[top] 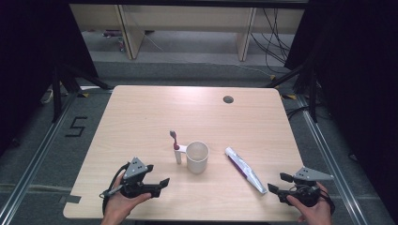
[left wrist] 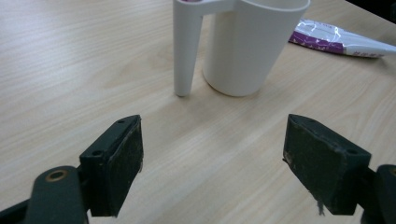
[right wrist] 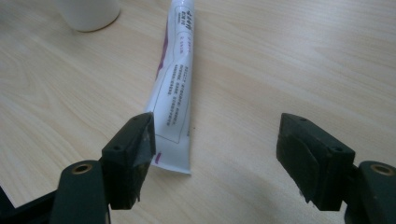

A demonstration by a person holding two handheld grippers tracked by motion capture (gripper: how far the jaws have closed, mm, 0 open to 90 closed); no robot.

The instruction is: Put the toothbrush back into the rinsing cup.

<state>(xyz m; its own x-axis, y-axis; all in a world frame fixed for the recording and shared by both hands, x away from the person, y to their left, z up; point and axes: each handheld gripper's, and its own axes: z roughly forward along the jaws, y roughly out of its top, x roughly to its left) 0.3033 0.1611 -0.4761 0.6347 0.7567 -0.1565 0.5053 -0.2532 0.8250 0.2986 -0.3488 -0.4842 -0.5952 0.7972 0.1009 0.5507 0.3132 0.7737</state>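
The middle of the surface [top: 141, 112] is taken up by a white cup [top: 197, 157] with a side holder [top: 179, 154] carrying an upright toothbrush [top: 174, 139], and by a toothpaste tube [top: 245, 169] lying slantwise just to its right, with a bare strip between cup and tube. The left claw [top: 162, 183], jaws wide with nothing between them, has bare wood ahead of it up to the cup. The right claw [top: 277, 185], also spread, sits at the tube's flat end, which lies just inside one jaw; the far half of the surface is unobstructed apart from a small round hole [top: 228, 99].

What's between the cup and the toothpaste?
Nothing: in the high view, just bare table lies between the white cup and the toothpaste tube.
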